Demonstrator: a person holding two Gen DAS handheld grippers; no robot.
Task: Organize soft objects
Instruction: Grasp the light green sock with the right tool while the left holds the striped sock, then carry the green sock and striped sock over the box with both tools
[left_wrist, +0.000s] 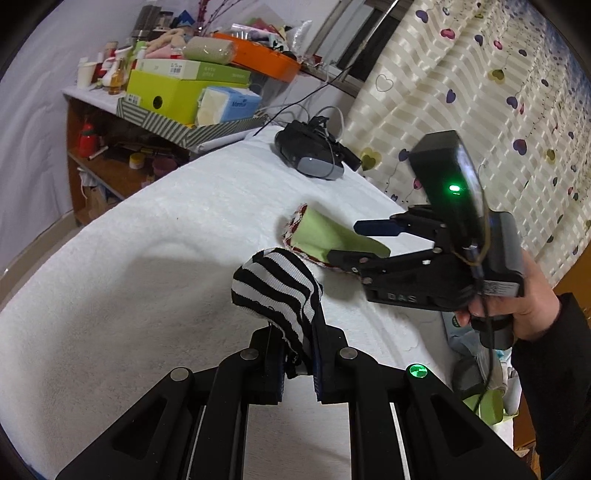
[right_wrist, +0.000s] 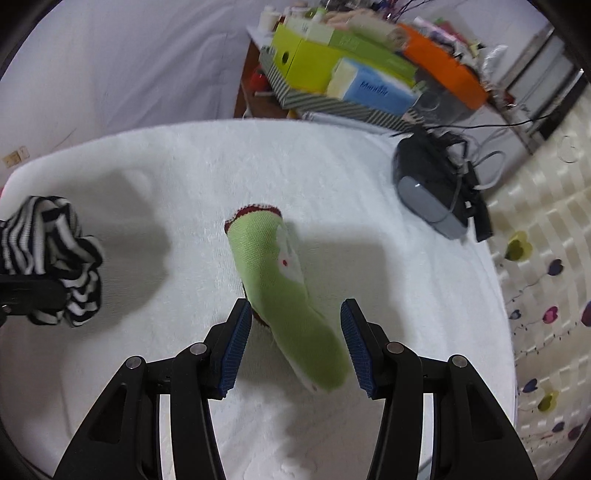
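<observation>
Left gripper (left_wrist: 297, 363) jaws are clamping the striped sock (left_wrist: 275, 291), lifted clear; right gripper (right_wrist: 295, 347) jaws are straddling the green sock (right_wrist: 288, 291) wide, unclosed, likely for pairing.

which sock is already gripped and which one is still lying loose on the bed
The black-and-white striped sock is gripped, pinched in the shut left hand-held gripper. The green sock lies loose on the white bed cover, between the open right hand-held gripper's fingers.

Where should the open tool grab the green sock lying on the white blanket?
Probably the middle of the green sock, coming straight down from above. It lies flat and long on the white blanket, already running between the right tool's open fingers, narrow enough to pinch across.
</observation>
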